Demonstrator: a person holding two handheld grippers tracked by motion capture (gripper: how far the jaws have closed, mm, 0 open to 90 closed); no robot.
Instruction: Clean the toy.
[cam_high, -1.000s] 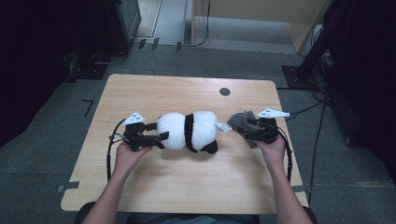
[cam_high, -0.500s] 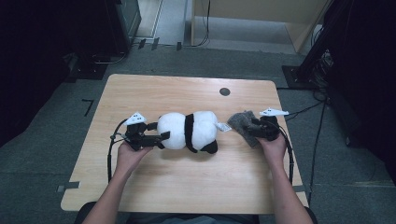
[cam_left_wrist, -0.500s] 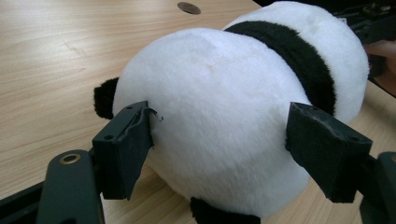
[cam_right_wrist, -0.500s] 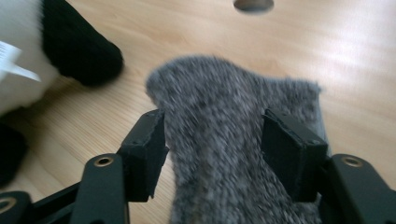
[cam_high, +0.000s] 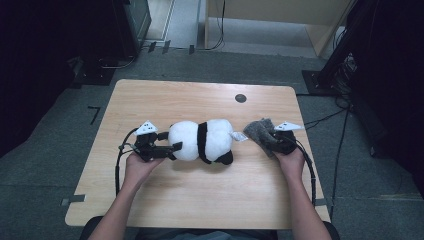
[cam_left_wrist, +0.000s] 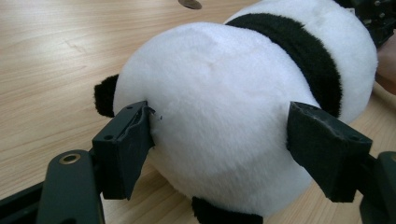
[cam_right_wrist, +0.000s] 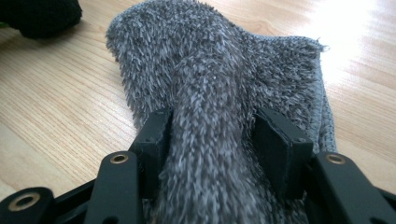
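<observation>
No legible text, label, brand, number or sign anywhere: none on the plush panda (cam_high: 202, 141), the grey cloth (cam_high: 261, 132), the wooden table (cam_high: 200, 200) or either gripper.

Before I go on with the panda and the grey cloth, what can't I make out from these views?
- Panda toy: its face, turned away or under in the high view; the left gripper view is too close.
- Grey cloth: its near end, cut off by the bottom edge of the right gripper view.
- Small dark round mark on the table: too small to identify in the high view.
</observation>
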